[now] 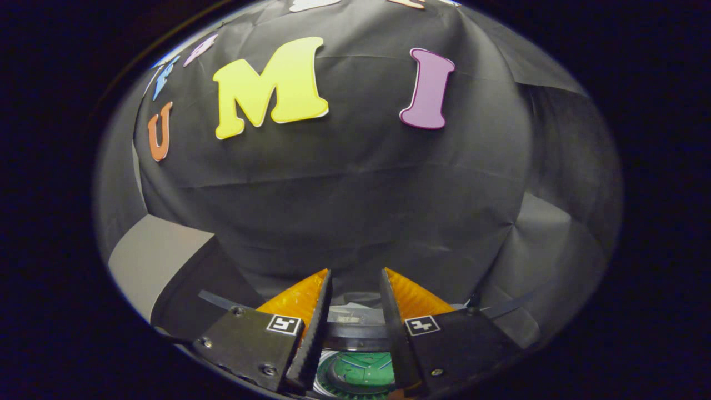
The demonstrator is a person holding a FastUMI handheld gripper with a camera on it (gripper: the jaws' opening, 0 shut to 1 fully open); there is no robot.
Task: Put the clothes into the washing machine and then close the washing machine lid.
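Note:
My gripper (355, 273) is held high and points at the black cloth wall, with its fingers open and nothing between them. Below the fingers I look down on the washing machine's dark round rim (355, 336). Inside that rim, low between the fingers, the drum opening (358, 371) shows a shiny metal wall and a green bottom. The fingers hide most of the machine.
A flat grey panel (155, 261) stands left of the left finger, beside the machine's rim; I cannot tell whether it is the lid. The black cloth wall (361, 211) hangs close ahead, beyond the fingertips, and wraps round on the right.

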